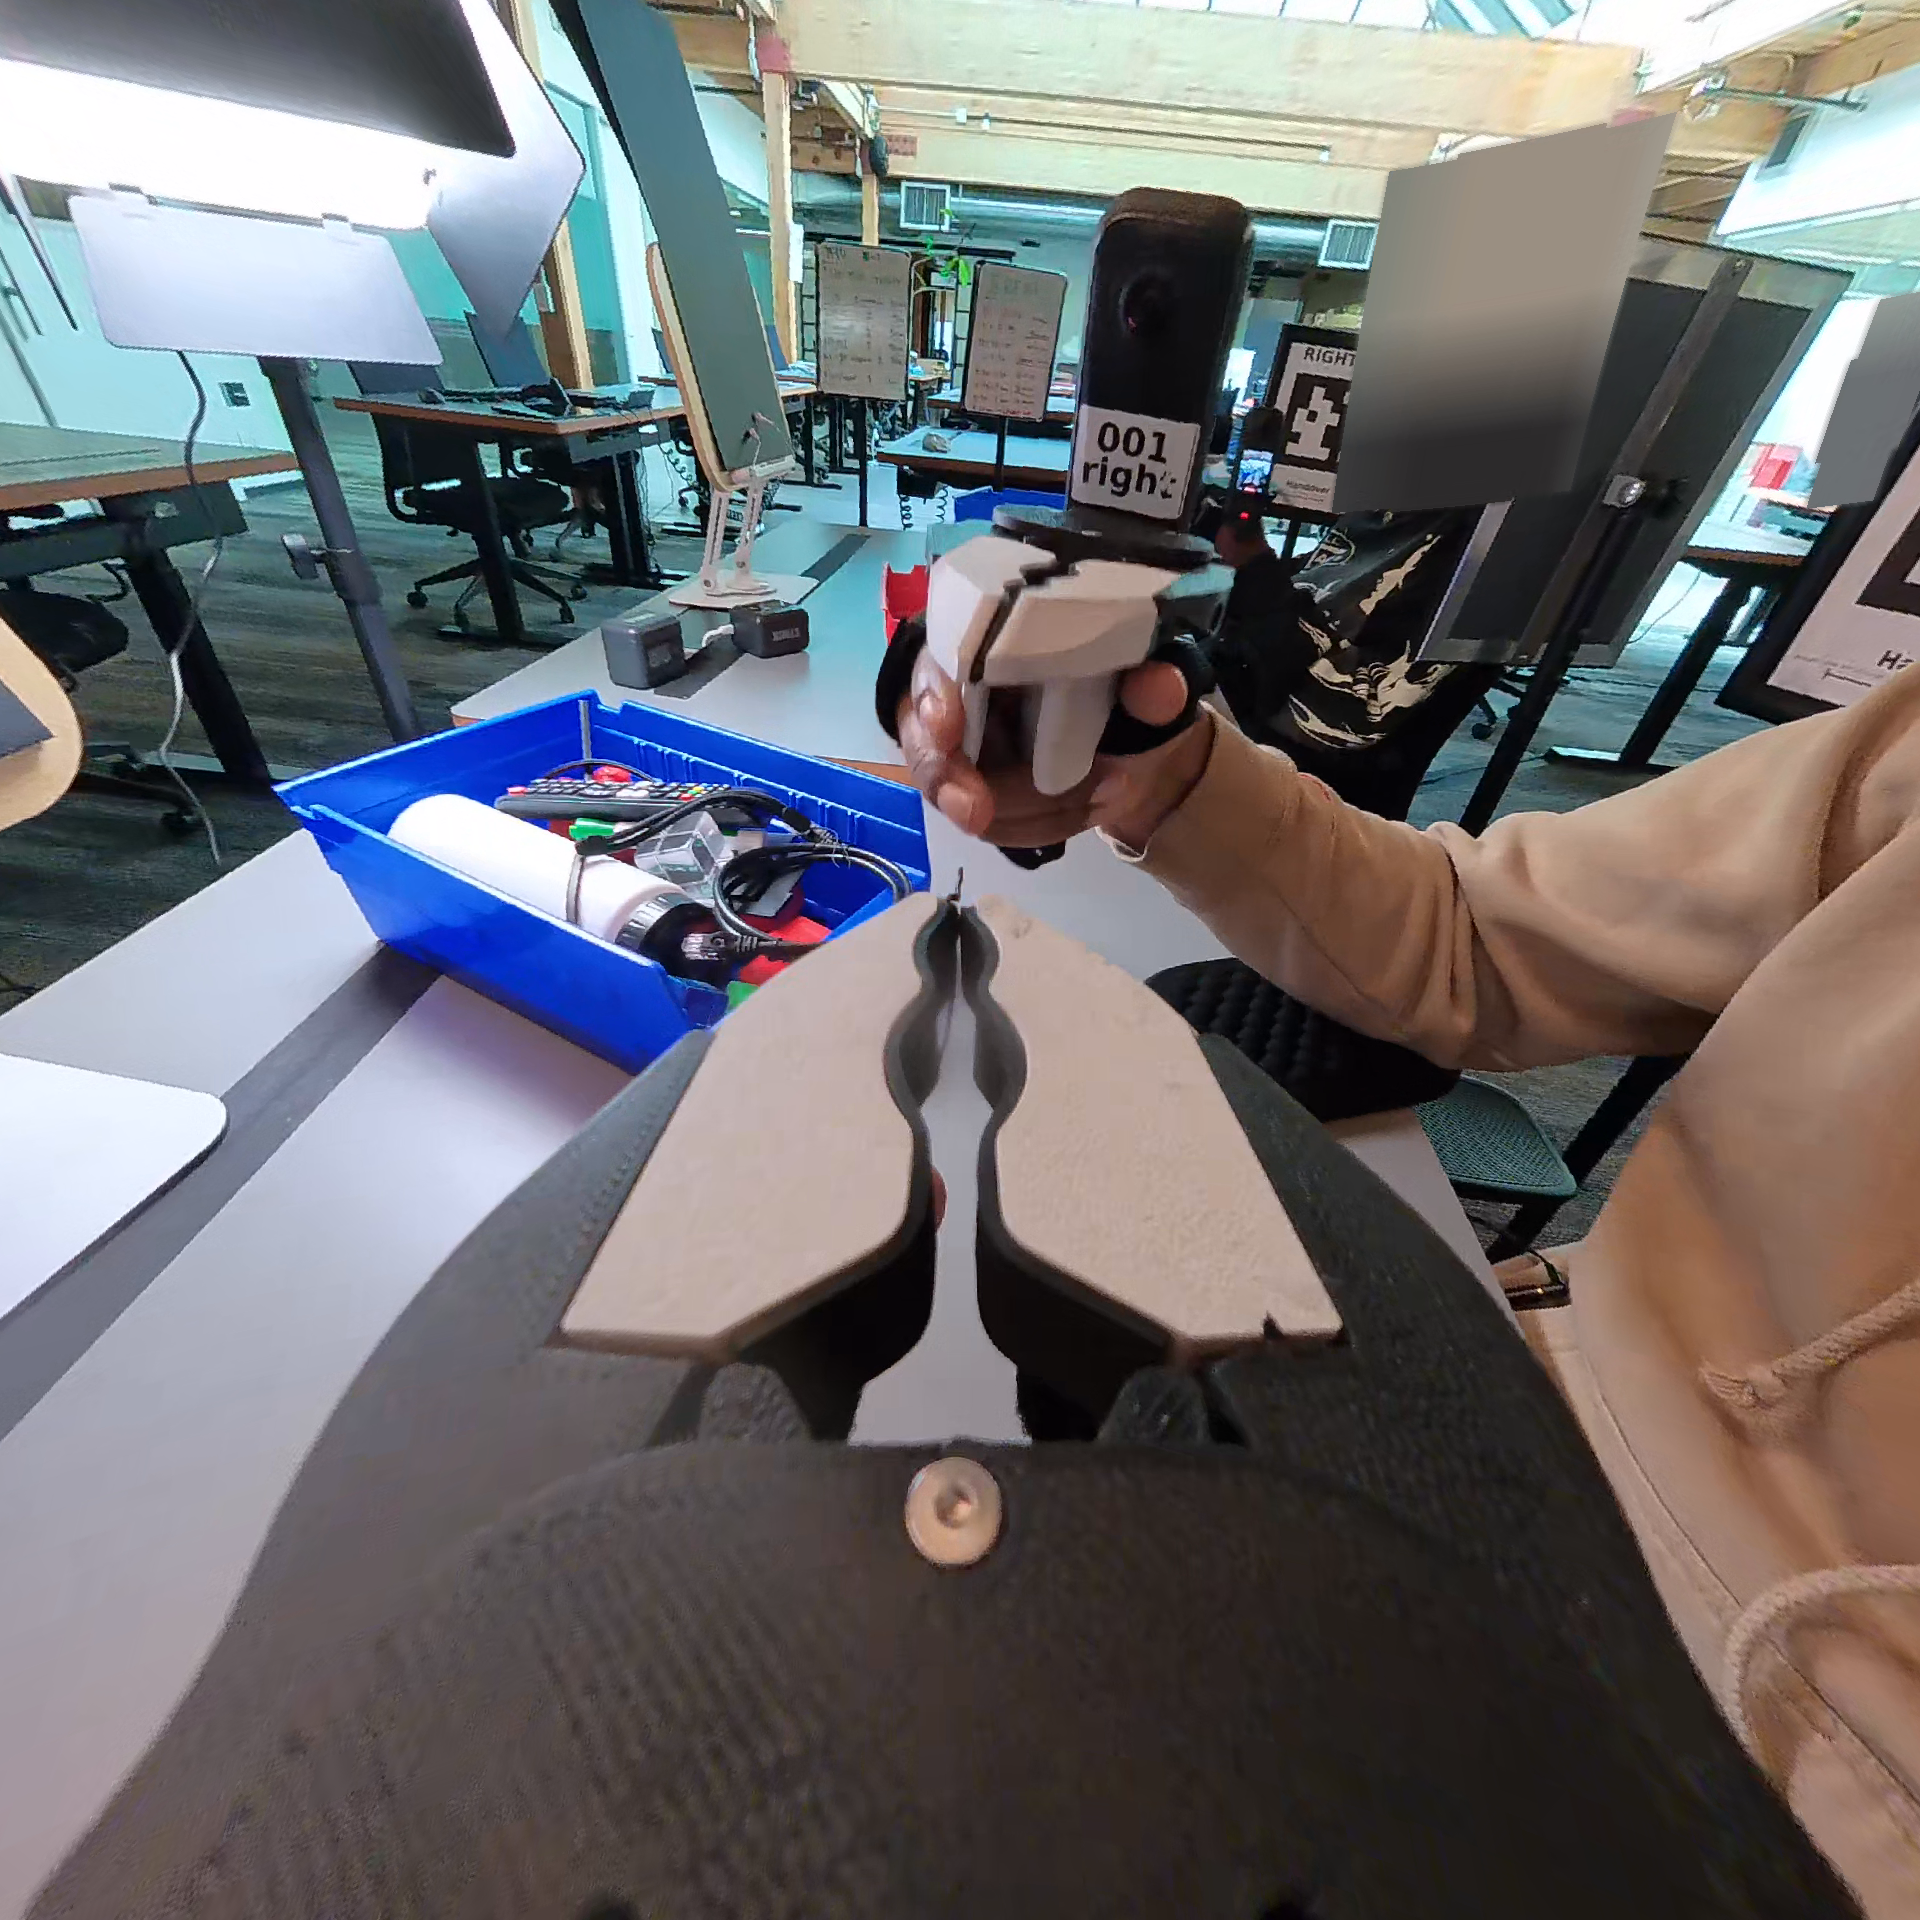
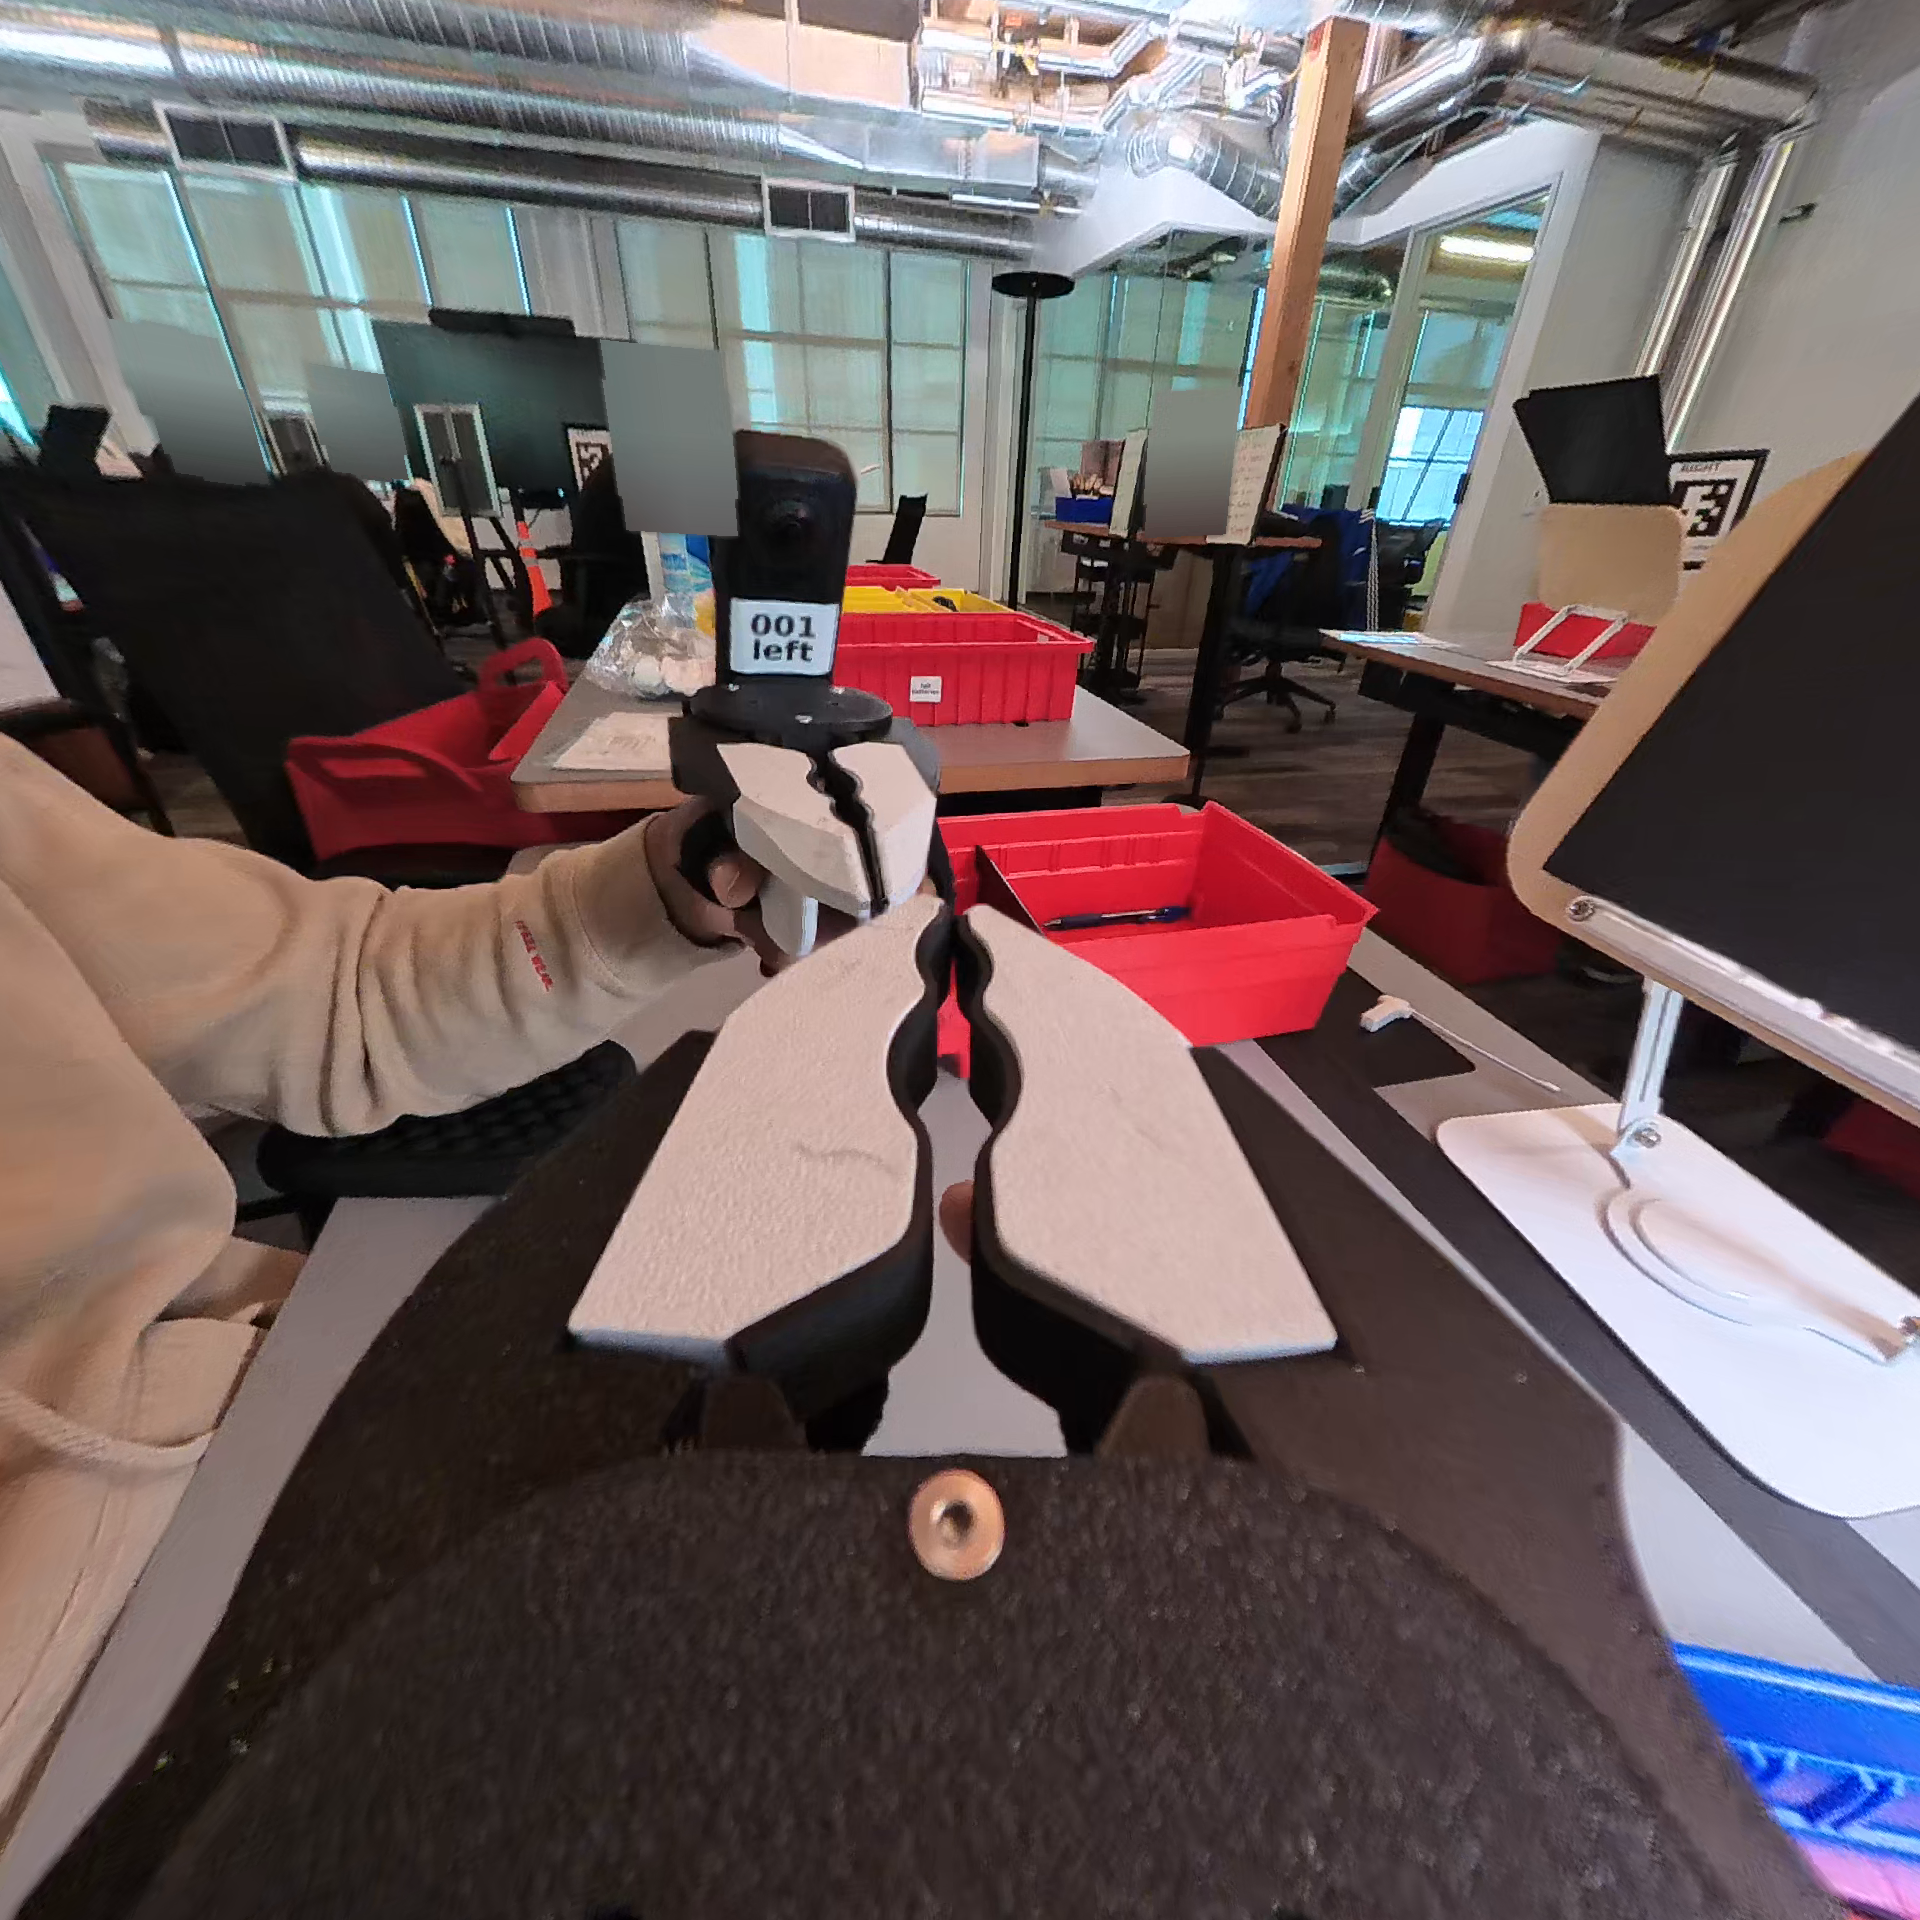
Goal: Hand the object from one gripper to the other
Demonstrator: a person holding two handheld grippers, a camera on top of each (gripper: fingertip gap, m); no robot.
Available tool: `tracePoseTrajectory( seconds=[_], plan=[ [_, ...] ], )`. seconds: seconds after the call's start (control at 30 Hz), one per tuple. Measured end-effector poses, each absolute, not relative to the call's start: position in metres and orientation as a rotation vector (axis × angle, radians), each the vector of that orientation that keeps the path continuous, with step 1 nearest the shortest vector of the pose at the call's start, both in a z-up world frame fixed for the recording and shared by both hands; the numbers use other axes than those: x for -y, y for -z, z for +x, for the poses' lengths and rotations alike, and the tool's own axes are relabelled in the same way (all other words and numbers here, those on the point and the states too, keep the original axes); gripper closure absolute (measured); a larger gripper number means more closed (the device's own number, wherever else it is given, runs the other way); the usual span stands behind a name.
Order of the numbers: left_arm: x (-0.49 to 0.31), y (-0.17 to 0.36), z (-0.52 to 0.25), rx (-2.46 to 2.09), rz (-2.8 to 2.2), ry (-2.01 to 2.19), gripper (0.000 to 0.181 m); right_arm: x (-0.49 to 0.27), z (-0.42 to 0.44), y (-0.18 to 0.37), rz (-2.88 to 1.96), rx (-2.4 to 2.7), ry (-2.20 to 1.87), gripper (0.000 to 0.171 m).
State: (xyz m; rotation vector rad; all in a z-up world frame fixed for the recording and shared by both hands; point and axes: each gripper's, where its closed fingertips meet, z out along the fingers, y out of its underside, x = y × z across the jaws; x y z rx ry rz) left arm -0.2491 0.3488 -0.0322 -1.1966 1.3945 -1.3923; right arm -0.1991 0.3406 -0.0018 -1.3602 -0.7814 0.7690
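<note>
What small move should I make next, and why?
Probably open the right gripper. It is shut and seems empty, while the left gripper is shut on what looks like a thin dark sliver, too small to identify, poking from its tips. The two grippers are apart, so the right must open before closing in.

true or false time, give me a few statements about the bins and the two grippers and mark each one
1. The blue bin holds a remote control. True.
2. The red bin is packed with cables. False: only a blue pen shows in it.
3. Both grippers have their jaws wide open. False: the left gripper and the right gripper both have their jaws closed together.
4. The person's sleeve is beige. True.
</note>
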Motion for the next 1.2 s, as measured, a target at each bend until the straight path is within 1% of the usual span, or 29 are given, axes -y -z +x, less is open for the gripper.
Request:
tracePoseTrajectory(
  seconds=[0.07,0.13,0.2,0.27,0.37,0.5,0.53,0.57,0.6,0.7,0.77,0.83,0.93,1.03,1.13,1.2],
  plan=[
    [-0.345,0.035,-0.246,-1.41,-1.199,1.405,0.18,-0.339,-0.212,0.01,-1.352,0.843,-0.717,0.17],
    [-0.341,0.039,-0.243,-1.431,-1.199,1.406,0.181,-0.337,-0.231,0.025,-1.373,0.925,-0.699,0.164],
    [-0.336,0.042,-0.241,-1.458,-1.197,1.397,0.181,-0.338,-0.242,0.033,-1.384,0.949,-0.703,0.163],
    [-0.333,0.043,-0.24,-1.477,-1.19,1.387,0.181,-0.339,-0.246,0.037,-1.385,0.954,-0.713,0.163],
    [-0.33,0.043,-0.24,-1.488,-1.181,1.385,0.181,-0.337,-0.246,0.039,-1.385,0.97,-0.718,0.17],
    [-0.329,0.041,-0.24,-1.48,-1.171,1.402,0.18,-0.336,-0.247,0.037,-1.384,0.977,-0.727,0.171],
    [-0.33,0.04,-0.241,-1.468,-1.171,1.407,0.174,-0.336,-0.246,0.036,-1.381,0.978,-0.724,0.171],
    [-0.333,0.038,-0.242,-1.45,-1.174,1.407,0.163,-0.335,-0.245,0.034,-1.376,0.977,-0.725,0.171],
    [-0.337,0.034,-0.244,-1.426,-1.175,1.403,0.157,-0.335,-0.241,0.031,-1.373,0.97,-0.725,0.171],
    [-0.352,0.019,-0.256,-1.339,-1.172,1.407,0.149,-0.347,-0.209,0.018,-1.396,0.884,-0.623,0.171],
    [-0.364,0.011,-0.265,-1.283,-1.178,1.392,0.149,-0.361,-0.171,0.01,-1.433,0.783,-0.505,0.171],
    [-0.374,0.006,-0.272,-1.239,-1.183,1.373,0.15,-0.382,-0.12,0.014,-1.512,0.671,-0.289,0.171],
    [-0.382,0.005,-0.276,-1.204,-1.197,1.361,0.152,-0.405,-0.038,0.043,-1.683,0.536,0.041,0.17],
    [-0.385,0.013,-0.272,-1.221,-1.219,1.333,0.152,-0.413,0.021,0.085,-1.897,0.46,0.224,0.17],
    [-0.386,0.021,-0.268,-1.242,-1.238,1.311,0.152,-0.409,0.051,0.122,-2.103,0.409,0.267,0.17],
    [-0.387,0.024,-0.266,-1.249,-1.247,1.306,0.153,-0.396,0.045,0.146,-2.258,0.448,0.134,0.17]
  ],
)
